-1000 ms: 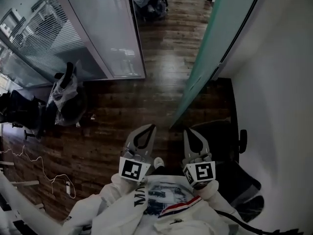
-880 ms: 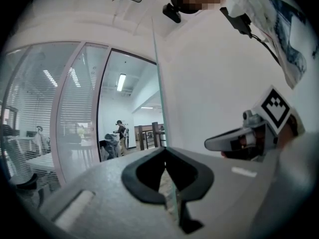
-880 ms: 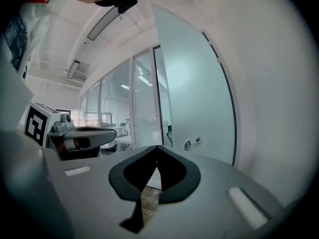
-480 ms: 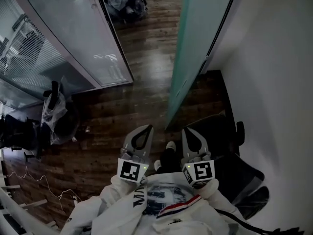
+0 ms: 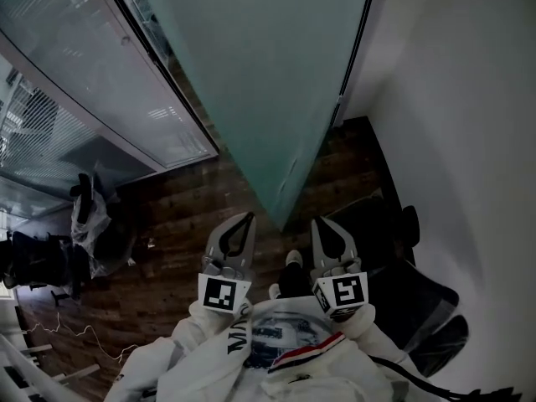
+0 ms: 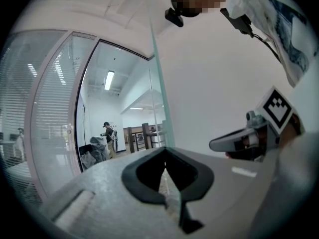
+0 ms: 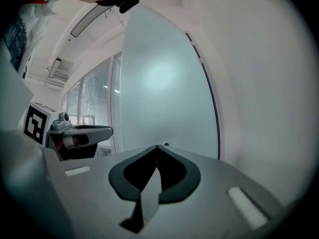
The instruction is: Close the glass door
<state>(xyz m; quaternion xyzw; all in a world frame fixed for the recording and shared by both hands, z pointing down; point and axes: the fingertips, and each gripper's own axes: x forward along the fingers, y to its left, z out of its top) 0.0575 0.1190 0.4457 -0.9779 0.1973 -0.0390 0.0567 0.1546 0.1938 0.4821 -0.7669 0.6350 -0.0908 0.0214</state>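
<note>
The frosted glass door (image 5: 268,82) fills the upper middle of the head view, its lower corner coming down between my two grippers. My left gripper (image 5: 248,217) is shut and empty, just left of that corner. My right gripper (image 5: 317,222) is shut and empty, just right of it. In the left gripper view the door's thin edge (image 6: 157,88) rises straight above the closed tips of the left gripper (image 6: 164,149). In the right gripper view the door's pale face (image 7: 159,83) stands right behind the closed tips of the right gripper (image 7: 157,146). Whether either gripper touches the glass I cannot tell.
A white wall (image 5: 469,141) runs along the right, with a black office chair (image 5: 410,296) at its foot. A glass partition with blinds (image 5: 92,90) runs along the left, with a bag and dark chairs (image 5: 84,224) beside it. A person (image 6: 107,136) stands far off beyond the doorway.
The door has come much closer and now covers the doorway ahead, its lower corner right between the gripper tips. Both grippers stay shut.
</note>
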